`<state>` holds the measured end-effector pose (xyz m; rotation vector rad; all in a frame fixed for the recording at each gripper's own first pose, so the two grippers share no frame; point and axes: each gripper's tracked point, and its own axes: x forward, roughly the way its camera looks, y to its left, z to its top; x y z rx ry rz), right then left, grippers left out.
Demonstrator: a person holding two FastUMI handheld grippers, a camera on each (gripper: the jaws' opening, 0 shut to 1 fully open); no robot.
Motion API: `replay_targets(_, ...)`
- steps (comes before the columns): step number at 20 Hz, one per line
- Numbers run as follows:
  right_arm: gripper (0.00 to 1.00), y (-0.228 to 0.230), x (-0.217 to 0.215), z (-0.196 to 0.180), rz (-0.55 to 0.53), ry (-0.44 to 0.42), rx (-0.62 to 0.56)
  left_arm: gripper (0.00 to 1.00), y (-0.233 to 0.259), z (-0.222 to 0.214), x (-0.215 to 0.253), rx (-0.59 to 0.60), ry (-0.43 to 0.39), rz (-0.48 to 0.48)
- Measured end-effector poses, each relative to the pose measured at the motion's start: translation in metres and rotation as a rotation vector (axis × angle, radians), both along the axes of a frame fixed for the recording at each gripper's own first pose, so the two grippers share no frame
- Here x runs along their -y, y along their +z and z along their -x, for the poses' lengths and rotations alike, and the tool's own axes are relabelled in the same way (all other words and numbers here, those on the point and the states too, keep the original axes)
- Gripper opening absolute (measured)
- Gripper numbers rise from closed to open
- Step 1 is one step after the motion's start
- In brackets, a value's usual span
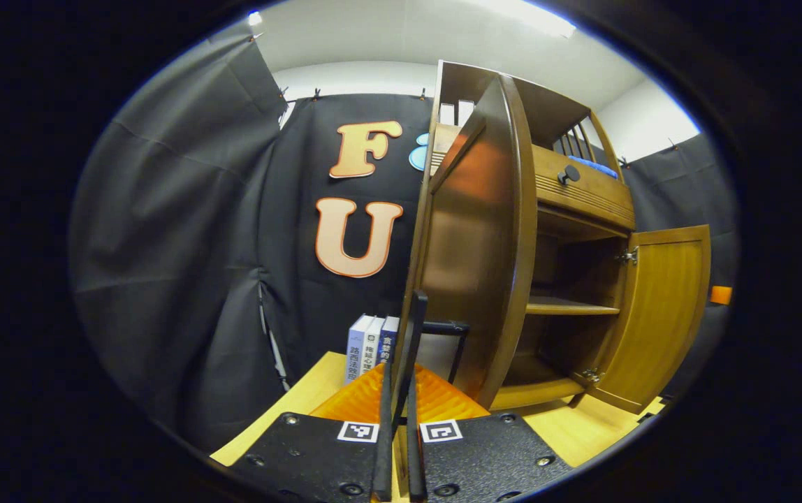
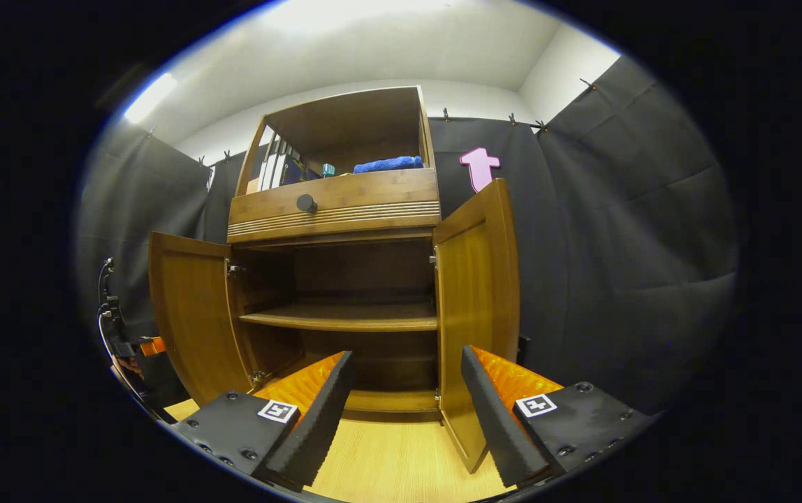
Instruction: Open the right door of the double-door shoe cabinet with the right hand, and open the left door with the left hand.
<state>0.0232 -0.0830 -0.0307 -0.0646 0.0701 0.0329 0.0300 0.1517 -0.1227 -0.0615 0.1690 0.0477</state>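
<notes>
in the right gripper view the brown wooden shoe cabinet point(image 2: 345, 209) stands on the pale wooden floor point(image 2: 387, 468), its left door point(image 2: 188, 307) and right door point(image 2: 478, 307) swung out, a shelf point(image 2: 345, 320) between them; a blue folded cloth point(image 2: 388, 164) lies in the top compartment, above the drawer knob point(image 2: 307, 203).

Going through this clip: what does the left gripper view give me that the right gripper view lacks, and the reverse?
Left gripper view: upright books with blue and white spines beside the brown wooden shoe cabinet, the left door seen close and nearly edge-on, and the left tongs shut.

Right gripper view: the cabinet head-on, a small teal object in the top compartment, and the right tongs wide open.

Both: both doors open, including the right door, plus the round black drawer knob, the bare middle shelf and the folded blue cloth.
</notes>
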Motion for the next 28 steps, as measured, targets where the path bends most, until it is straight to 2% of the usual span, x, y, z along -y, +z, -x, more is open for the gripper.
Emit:
replay_targets(4,0.92,-0.001,-0.009,0.001,-0.001,0.02,-0.01,0.08,0.003,-0.001,-0.028,0.016,-0.086,0.074)
replay_targets(7,0.92,0.0,-0.004,0.001,0.012,0.013,-0.015,0.09,-0.001,0.0,-0.037,-0.021,-0.131,0.121)
replay_targets(11,0.92,0.0,0.004,-0.001,0.009,-0.003,-0.019,0.06,-0.009,0.029,-0.04,-0.089,-0.18,0.011)
replay_targets(13,0.92,0.0,0.008,-0.002,0.005,-0.007,-0.016,0.08,-0.015,0.05,-0.051,-0.122,-0.12,-0.021)
replay_targets(14,0.98,-0.001,0.011,-0.003,0.004,-0.009,-0.015,0.06,-0.013,0.061,-0.056,-0.124,-0.09,-0.017)
replay_targets(16,0.98,0.0,0.016,-0.007,-0.004,-0.006,-0.016,0.02,-0.008,0.081,-0.052,-0.112,-0.043,0.035)
replay_targets(20,0.99,-0.001,0.017,-0.019,-0.01,0.015,-0.017,0.02,0.011,0.117,-0.047,-0.062,0.065,0.079)
replay_targets(24,0.99,-0.001,0.015,-0.023,-0.02,0.05,-0.015,0.02,0.045,0.133,-0.014,0.011,0.092,0.086)
replay_targets(28,0.99,0.001,0.013,-0.026,-0.035,0.074,-0.004,0.0,0.079,0.118,0.032,0.067,0.093,0.01)
